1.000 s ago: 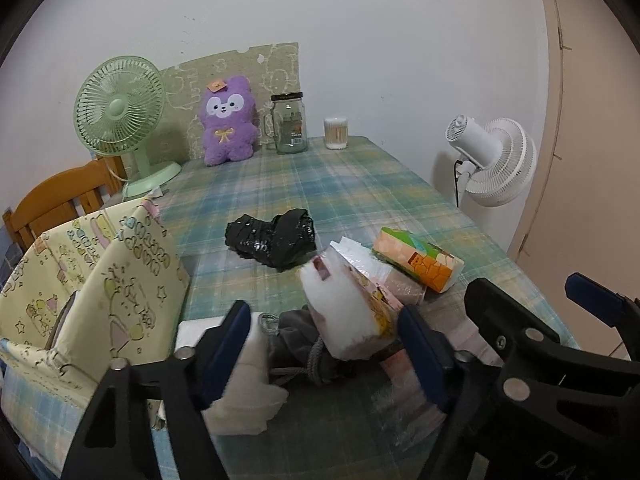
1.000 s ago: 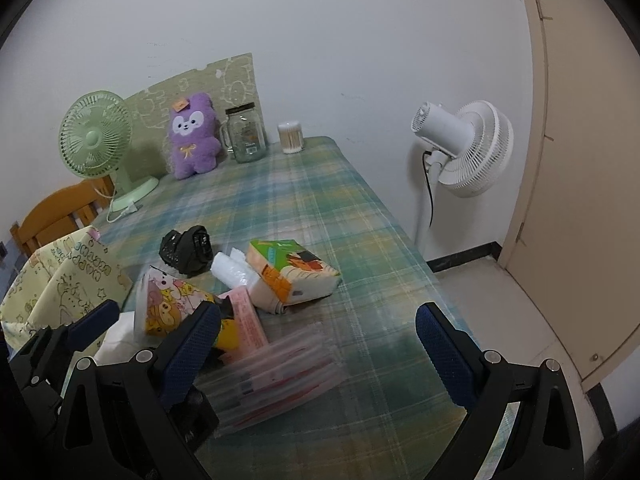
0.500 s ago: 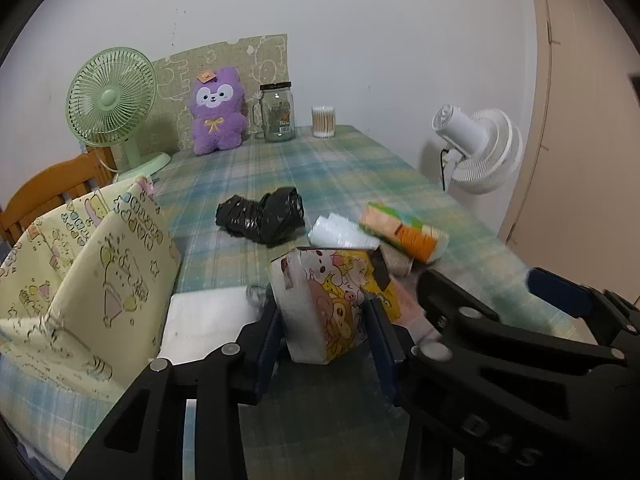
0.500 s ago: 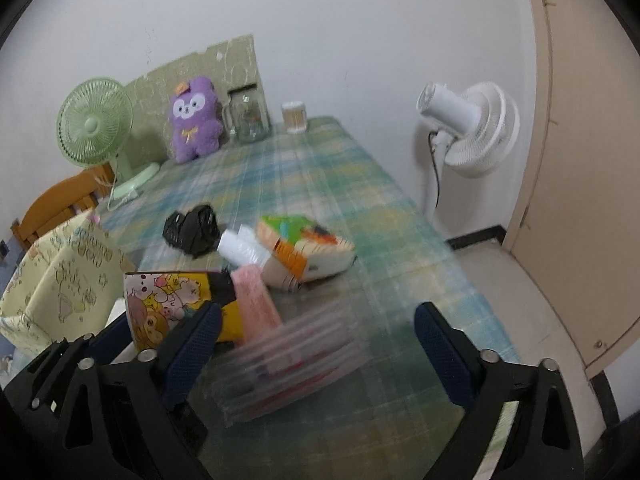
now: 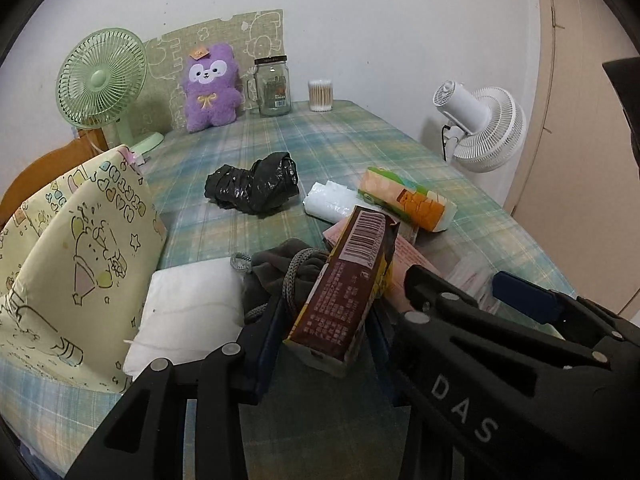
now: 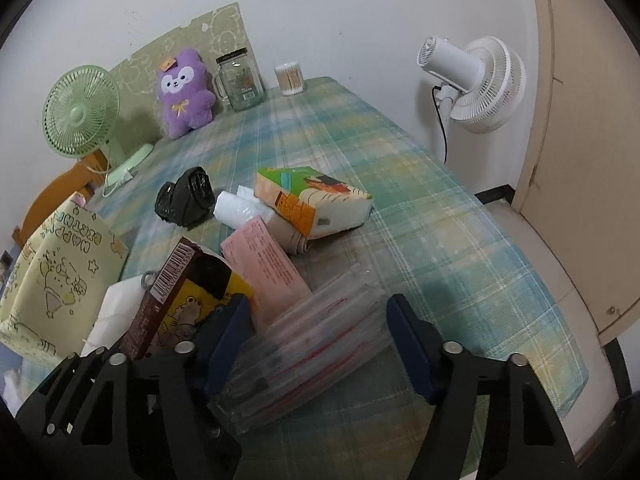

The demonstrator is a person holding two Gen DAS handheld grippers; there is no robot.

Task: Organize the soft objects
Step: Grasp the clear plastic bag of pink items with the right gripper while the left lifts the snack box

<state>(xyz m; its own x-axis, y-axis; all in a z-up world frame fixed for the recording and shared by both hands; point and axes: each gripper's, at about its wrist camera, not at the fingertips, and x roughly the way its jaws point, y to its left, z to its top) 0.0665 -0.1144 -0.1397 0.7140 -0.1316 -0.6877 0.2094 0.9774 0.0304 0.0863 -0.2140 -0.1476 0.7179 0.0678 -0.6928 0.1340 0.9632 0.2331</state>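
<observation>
Gripping a brown tissue pack [image 5: 340, 292] with a barcode on its end and a yellow cartoon-bear face, the left gripper [image 5: 320, 340] has its jaws drawn in and pressed on the pack's two sides, holding it tilted above the plaid tablecloth [image 5: 320, 144]. That pack sits just over a grey drawstring pouch [image 5: 276, 276] and beside a white folded cloth [image 5: 188, 308], with a pink packet [image 6: 266, 260] right behind it. A second ago the pack showed its white underside between wider jaws; half a second ago the bear face was turned to the camera, and now the dark printed side faces it. The right gripper [image 6: 320, 340] has just been closing, and now its jaws stand partly open on either side of a clear bag of pens [image 6: 308, 344]; whether the pads touch the bag I cannot tell. Compared with a second ago that bag lies squarely between the blue pads rather than ahead of them. Behind the pink packet rest an orange-and-green tissue pack [image 6: 316, 204], a white plastic roll [image 6: 236, 208] and a crumpled black bag [image 6: 184, 196]. A yellow printed gift bag [image 5: 76, 248] stands left of the white cloth.
</observation>
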